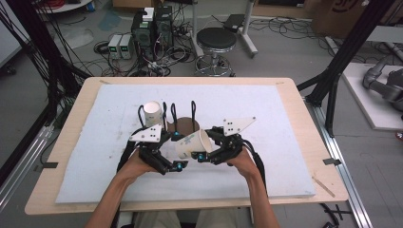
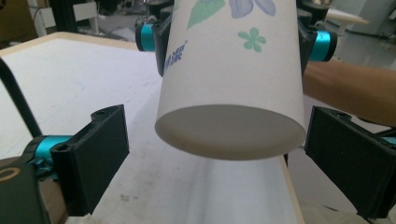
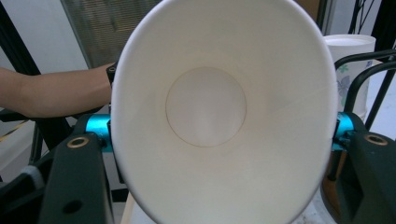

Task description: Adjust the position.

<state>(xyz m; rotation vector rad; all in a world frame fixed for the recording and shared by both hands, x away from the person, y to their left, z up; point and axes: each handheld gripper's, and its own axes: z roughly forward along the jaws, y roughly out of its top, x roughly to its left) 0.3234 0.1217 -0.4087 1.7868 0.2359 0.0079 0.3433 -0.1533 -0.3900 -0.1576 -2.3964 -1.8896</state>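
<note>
Paper cup (image 1: 192, 144) on its side, white with floral print, clamped in right gripper (image 1: 205, 148) jaws, left gripper (image 1: 177, 149) jaws spread

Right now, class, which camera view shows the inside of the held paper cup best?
The right gripper view: it looks straight into the paper cup, bare to its bottom. The left gripper view shows its flowered outside and base; the high view, its side.

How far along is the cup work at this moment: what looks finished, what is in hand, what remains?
Looks done: one white cup sits upright at the black wire rack. In hand: the right claw grips a flowered paper cup on its side, lifted off the table, its base towards the left claw, whose jaws stand open beside the base without touching. Left: setting this cup down.
</note>
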